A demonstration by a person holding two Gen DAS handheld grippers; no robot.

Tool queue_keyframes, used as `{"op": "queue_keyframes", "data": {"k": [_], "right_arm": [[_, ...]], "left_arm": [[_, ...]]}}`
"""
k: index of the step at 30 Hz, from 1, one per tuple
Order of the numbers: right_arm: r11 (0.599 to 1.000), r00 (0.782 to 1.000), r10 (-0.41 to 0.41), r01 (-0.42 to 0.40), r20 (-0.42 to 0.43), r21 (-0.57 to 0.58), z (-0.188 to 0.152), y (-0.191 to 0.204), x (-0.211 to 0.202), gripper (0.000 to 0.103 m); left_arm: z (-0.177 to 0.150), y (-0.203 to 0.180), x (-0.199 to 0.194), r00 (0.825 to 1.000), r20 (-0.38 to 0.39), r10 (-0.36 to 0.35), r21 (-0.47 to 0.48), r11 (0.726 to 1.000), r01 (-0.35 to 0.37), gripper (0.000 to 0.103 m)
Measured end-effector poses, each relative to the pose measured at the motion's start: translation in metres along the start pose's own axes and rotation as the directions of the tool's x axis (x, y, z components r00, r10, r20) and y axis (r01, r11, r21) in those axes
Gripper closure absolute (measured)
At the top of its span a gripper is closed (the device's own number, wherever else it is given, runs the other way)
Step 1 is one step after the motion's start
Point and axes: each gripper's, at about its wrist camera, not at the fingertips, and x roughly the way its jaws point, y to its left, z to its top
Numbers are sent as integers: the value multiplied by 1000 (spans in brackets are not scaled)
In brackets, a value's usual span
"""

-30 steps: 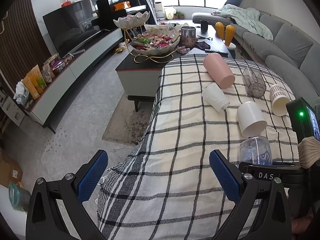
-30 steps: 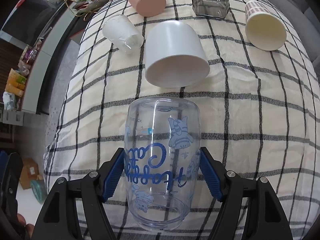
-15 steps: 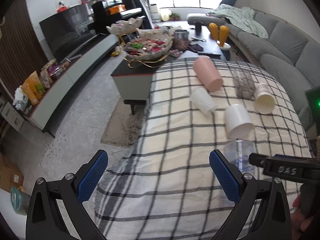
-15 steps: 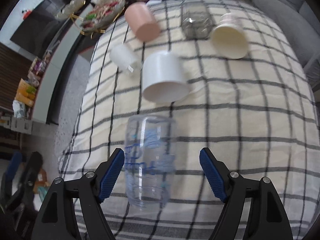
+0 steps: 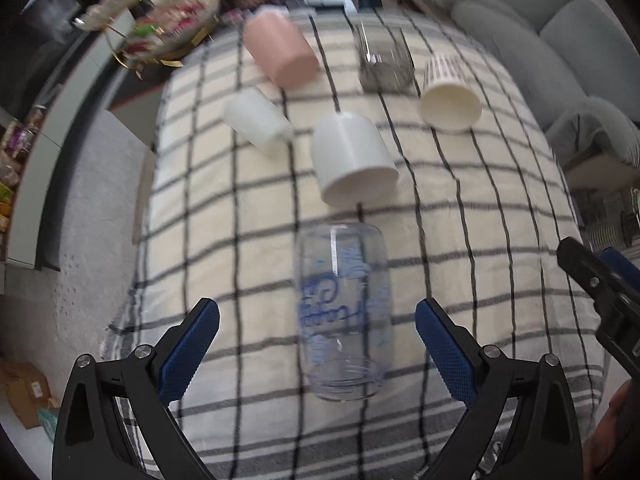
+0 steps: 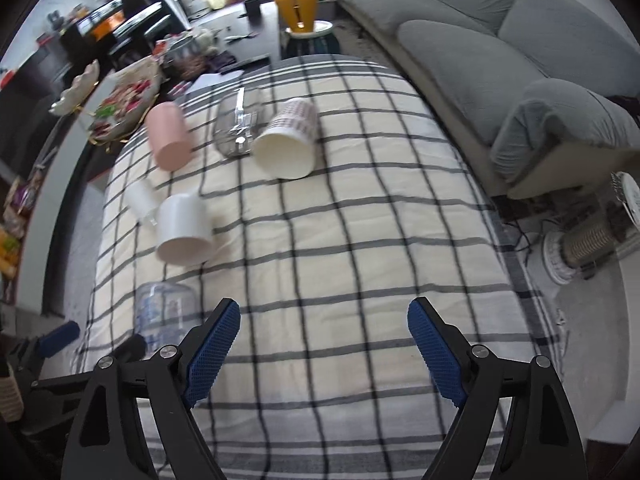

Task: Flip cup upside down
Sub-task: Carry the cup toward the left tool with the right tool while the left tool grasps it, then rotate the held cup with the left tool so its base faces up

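A clear plastic cup with blue lettering [image 5: 346, 312] stands upside down on the checked cloth [image 5: 480, 240]. It sits between the fingers of my open left gripper [image 5: 318, 346], apart from both pads. In the right wrist view the same cup [image 6: 164, 312] is at the lower left. My right gripper [image 6: 324, 346] is open and empty over bare cloth, to the right of the cup. Its black arm shows at the right edge of the left wrist view.
A white cup [image 5: 352, 160], a frosted cup [image 5: 256, 122], a pink cup [image 5: 280, 50], a dark glass [image 5: 384, 60] and a patterned paper cup [image 5: 450, 100] stand or lie farther back. A grey sofa [image 6: 520, 60] runs along the right. A snack table [image 6: 120, 96] stands behind.
My right gripper let go of the clear cup and drew away to the right. My left gripper swung right and now frames the cup.
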Motion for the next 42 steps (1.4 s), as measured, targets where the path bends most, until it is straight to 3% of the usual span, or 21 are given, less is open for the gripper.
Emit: {"op": "queue_keyframes", "data": {"k": [3,8,13,15,22,29,33,36,38,42], "right_arm": [[1000,999,8,-8,-33,8,11,-3,10,15],[999,997,40,-37,-69,35,24,-7,26,15],[994,991,82,-75,-106,74,38,-11,45,15],[992,986,101,-90,-130,86,42,-13,54,15],[987,977,128,-109,-172,115,50,-19,76,14],[984,970,152,-131,-187,120,47,-17,83,14],[984,973,154,-135,-173,121,46,-19,75,14],[983,975,160,-143,-152,116,46,-18,65,14],[982,976,166,-151,-141,112,45,-17,59,14],[983,977,174,-163,-125,89,40,-10,48,14]], "left_arm": [[11,-4,17,994,-110,-15,-12,1000,14,3],[28,-7,44,963,-270,-25,-31,999,17,4],[45,-19,72,908,-412,-74,-37,997,64,7],[50,-24,81,895,-442,-66,-25,998,61,10],[57,-27,98,883,-468,9,24,1000,2,29],[58,-27,96,892,-452,10,34,999,6,30],[54,-18,92,905,-425,-4,16,1000,12,30],[49,-15,70,931,-365,-18,4,1000,21,30],[45,-11,50,956,-294,-28,-8,1000,27,30],[35,-1,18,985,-161,-62,-41,998,56,31]]}}
